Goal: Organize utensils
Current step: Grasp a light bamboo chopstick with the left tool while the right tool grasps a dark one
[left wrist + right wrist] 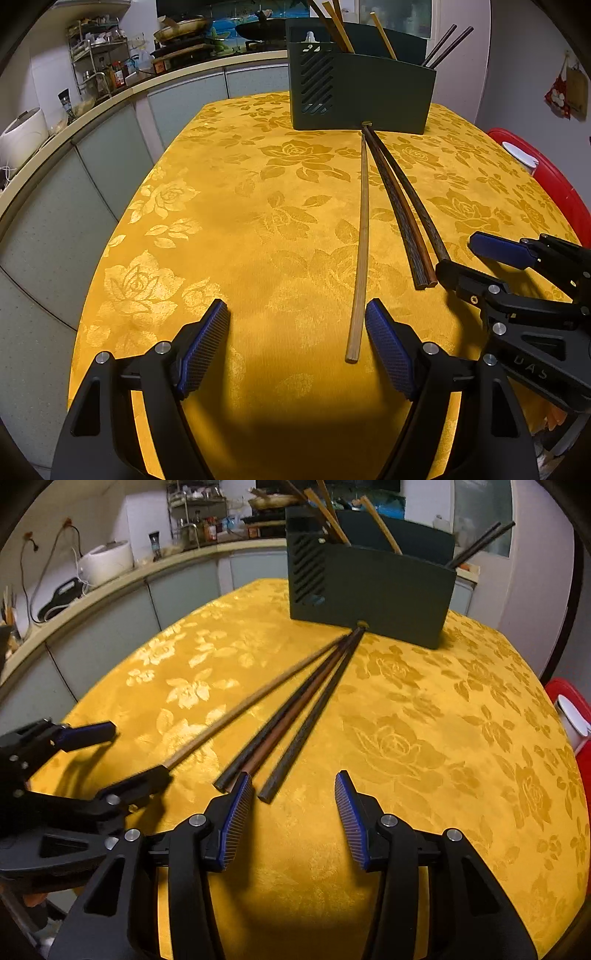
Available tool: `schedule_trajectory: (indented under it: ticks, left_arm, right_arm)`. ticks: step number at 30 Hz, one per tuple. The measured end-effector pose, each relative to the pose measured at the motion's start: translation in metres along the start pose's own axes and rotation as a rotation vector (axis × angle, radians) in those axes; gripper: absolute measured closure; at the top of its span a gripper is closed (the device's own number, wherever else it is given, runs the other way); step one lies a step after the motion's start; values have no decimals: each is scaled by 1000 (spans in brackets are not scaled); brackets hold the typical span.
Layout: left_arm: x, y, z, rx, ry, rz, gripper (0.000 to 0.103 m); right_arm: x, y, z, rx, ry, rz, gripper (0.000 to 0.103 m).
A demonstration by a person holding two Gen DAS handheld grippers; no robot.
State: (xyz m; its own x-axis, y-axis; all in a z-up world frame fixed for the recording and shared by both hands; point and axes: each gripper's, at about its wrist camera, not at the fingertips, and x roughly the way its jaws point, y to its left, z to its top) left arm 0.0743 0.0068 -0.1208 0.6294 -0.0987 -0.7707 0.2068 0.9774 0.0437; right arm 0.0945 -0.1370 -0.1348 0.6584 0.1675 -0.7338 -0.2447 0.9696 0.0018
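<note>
A dark green utensil holder (362,92) (373,590) stands at the far side of the table, with wooden and dark chopsticks upright in it. A light wooden chopstick (360,236) (240,716) lies on the cloth. Its near end sits between the fingers of my open left gripper (297,306) (136,753), close to the right finger. Three dark chopsticks (402,218) (295,720) lie beside it, fanning out from the holder's base. My right gripper (293,777) (458,254) is open at their near ends. One dark tip lies between its pads, untouched.
The table wears a yellow rose-patterned cloth (221,221) (406,775). A red stool with a white cup (554,184) (570,709) stands off the right edge. A kitchen counter with a white rice cooker (22,136) (107,561) runs along the left and back.
</note>
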Motion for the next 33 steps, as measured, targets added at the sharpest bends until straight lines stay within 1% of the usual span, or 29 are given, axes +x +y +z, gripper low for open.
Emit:
schedule_trajectory:
  ticks: [9,11,14,19,21,28,30,31,33]
  left_arm:
    - [0,2,-1,-20,-4,-14,29]
    - [-1,2,-2,-22,-8,-20,31]
    - [-3,-1,-4,-15,-15,-21,35]
    - [-5,-2,-5,-16,-21,-27,41]
    - [-6,-5,-7,-7,-28,-32,46]
    - [-8,-12,-12,16,-70,-45,57]
    - [-9,-16,-12,32,-77,-52,68]
    - [-10,-19,-13,49,-83,-54,72]
    - [-11,-26,-14,82,-96,-48,84]
  right_arm:
    - [-13,-41,-15,102,-2,-88,59]
    - [-14,-44,-18,107,-14,-71,62]
    - [-14,-41,-18,98,-28,-31,64]
    - [-10,-32,-15,60,-44,-10,72]
    - [-10,-30,-14,51,-49,-11,75]
    - [-8,-28,-14,32,-66,-19,76]
    - [-7,-26,-14,25,-69,-19,79]
    - [-7,-25,-14,22,-71,-18,80]
    - [-7,-25,-15,24,-77,-18,83]
